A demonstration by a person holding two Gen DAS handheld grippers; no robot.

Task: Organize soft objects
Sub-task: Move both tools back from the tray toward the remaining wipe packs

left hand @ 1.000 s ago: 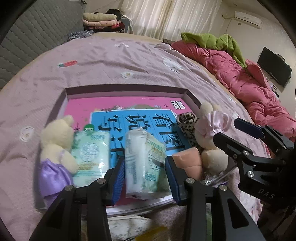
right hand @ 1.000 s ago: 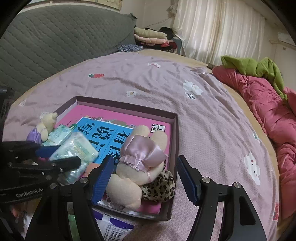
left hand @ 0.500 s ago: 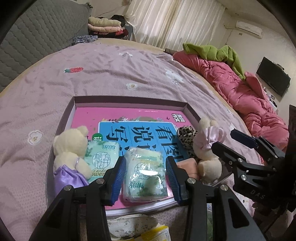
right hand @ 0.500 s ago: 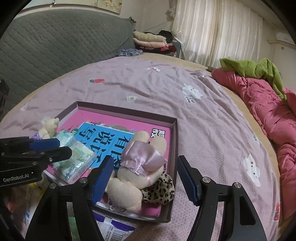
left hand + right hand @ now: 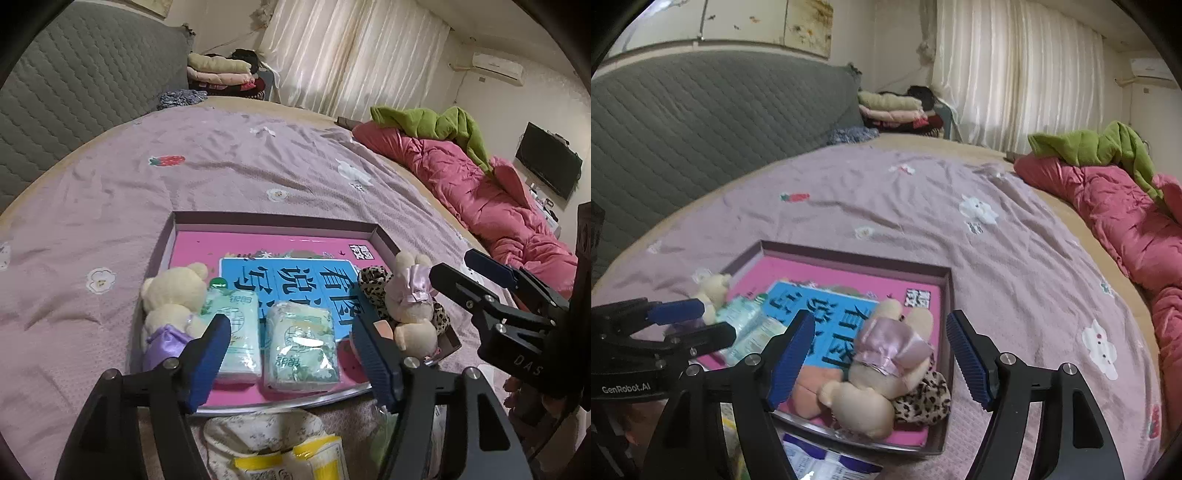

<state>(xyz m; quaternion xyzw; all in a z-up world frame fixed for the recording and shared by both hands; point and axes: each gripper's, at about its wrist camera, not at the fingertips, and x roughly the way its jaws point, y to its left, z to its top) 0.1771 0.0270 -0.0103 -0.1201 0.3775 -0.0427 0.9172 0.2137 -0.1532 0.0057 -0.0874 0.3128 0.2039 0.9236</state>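
A shallow box (image 5: 273, 223) (image 5: 945, 275) with a pink and blue book in its bottom lies on the bed. Along its near edge lie a cream bear in a purple dress (image 5: 171, 308) (image 5: 713, 290), two green tissue packs (image 5: 236, 338) (image 5: 301, 345), a peach soft piece (image 5: 809, 387), a leopard-print piece (image 5: 371, 286) (image 5: 923, 398) and a cream bunny with a pink bow (image 5: 410, 308) (image 5: 879, 373). My left gripper (image 5: 291, 352) is open and empty, above the right tissue pack. My right gripper (image 5: 881, 358) is open and empty, above the bunny.
A lilac sheet (image 5: 240, 166) covers the bed. A pink quilt (image 5: 480, 184) with a green garment (image 5: 428, 122) lies along the right. Floral and yellow packets (image 5: 280, 450) lie under my left gripper. A grey headboard (image 5: 701, 122) and folded clothes (image 5: 890, 105) stand behind.
My left gripper has let go of the right tissue pack, which now lies flat in the box, and has drawn back. My right gripper has also drawn back from the bunny.
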